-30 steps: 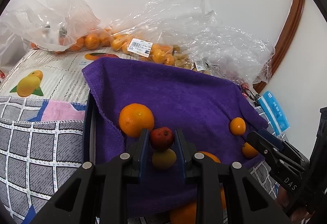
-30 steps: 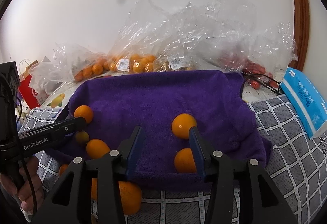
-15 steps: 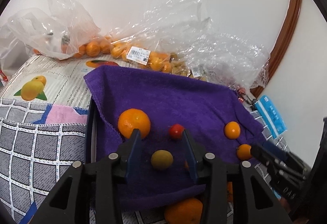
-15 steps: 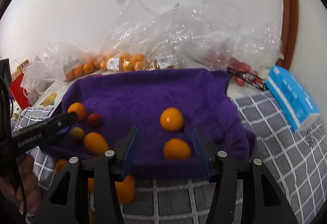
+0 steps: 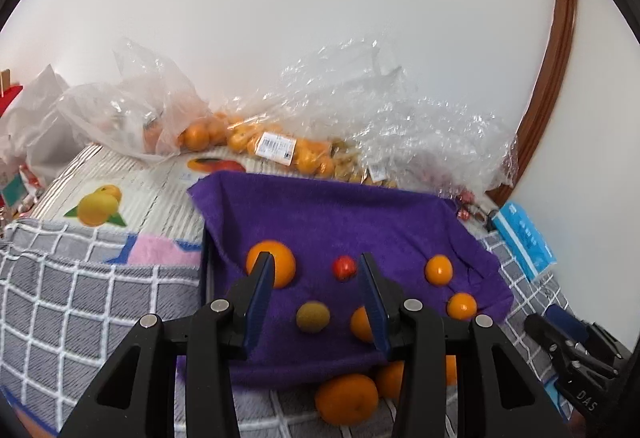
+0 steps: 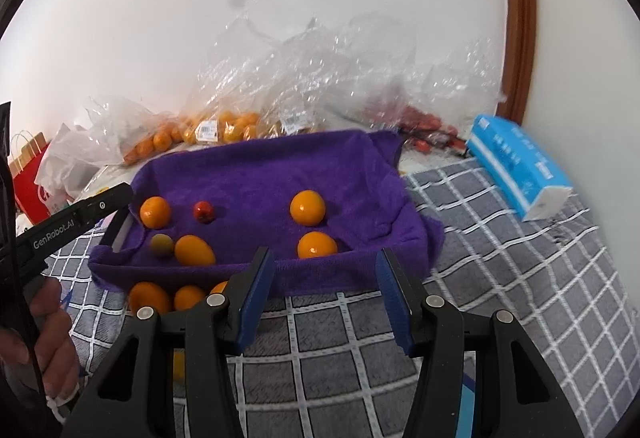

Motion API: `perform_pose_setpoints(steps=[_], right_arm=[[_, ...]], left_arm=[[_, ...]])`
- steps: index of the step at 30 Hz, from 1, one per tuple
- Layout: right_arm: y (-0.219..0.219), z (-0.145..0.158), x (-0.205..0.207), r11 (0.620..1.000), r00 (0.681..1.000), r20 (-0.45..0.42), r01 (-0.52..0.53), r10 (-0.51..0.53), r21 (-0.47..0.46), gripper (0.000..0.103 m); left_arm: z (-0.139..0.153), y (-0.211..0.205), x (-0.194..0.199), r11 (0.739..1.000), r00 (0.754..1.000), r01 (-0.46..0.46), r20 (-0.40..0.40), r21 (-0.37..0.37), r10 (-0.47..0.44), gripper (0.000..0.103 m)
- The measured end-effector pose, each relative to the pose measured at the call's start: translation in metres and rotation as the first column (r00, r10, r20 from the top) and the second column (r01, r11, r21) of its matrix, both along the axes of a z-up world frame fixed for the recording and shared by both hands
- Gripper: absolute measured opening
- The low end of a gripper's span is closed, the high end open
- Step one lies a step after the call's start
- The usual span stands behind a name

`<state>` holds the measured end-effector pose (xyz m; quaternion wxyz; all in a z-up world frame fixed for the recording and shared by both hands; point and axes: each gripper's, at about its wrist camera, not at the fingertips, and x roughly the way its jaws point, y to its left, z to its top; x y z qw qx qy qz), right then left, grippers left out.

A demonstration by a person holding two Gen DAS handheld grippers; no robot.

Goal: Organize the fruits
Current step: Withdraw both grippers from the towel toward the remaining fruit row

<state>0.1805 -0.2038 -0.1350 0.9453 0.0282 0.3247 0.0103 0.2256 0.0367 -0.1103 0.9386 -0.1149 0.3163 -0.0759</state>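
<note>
1. On the purple towel (image 5: 320, 226) lining the tray, the small red fruit (image 5: 344, 267) now lies free; a second ago your left gripper (image 5: 316, 298) had it pinched, and it has since let go and lifted back; so one more piece is sorted and that hand is free.
2. Your left jaws stand partly apart with nothing between the pads; the red fruit and the greenish-brown fruit (image 5: 313, 316) only show through the gap, both resting on the towel.
3. Your right gripper (image 6: 326, 298) has also drawn back, from over the towel to above the grey checked blanket (image 6: 500, 258); its jaws are moderately open and hold nothing.
4. Fruit on the towel: the large orange (image 5: 272, 268) at the left, two small oranges (image 5: 439, 270) at the right, and an oval orange fruit (image 6: 195, 250) touching the greenish one.
5. Loose oranges (image 6: 149, 296) lie on the blanket against the near edge of the towel; judging by the task, those are what remains.
6. What only the right view gives you: the oval fruit unobstructed, the hand (image 6: 44, 326) on the left tool, the red paper bag (image 6: 28, 174), and what seem to be bagged red fruits (image 6: 424, 124), though blur leaves that unsure.
7. What only the left view gives you: the fruit-printed box (image 5: 120, 194) beside the tray and the price label (image 5: 277, 147) on the bagged oranges (image 5: 240, 136).
</note>
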Motion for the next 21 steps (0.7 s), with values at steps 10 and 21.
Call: perform_pose_setpoints(steps=[10, 21], right_arm=[[0.007, -0.003, -0.016, 0.999, 1.0, -0.006, -0.022, 0.022, 0.025, 0.053], [0.029, -0.033, 0.002, 0.997, 0.994, -0.081, -0.064, 0.067, 0.046, 0.056]], left_arm=[[-0.017, 0.019, -0.055, 0.994, 0.998, 0.013, -0.056, 0.112, -0.006, 0.041], [-0.048, 0.048, -0.056, 0.995, 0.991, -0.051, -0.119, 0.083, 0.061, 0.041]])
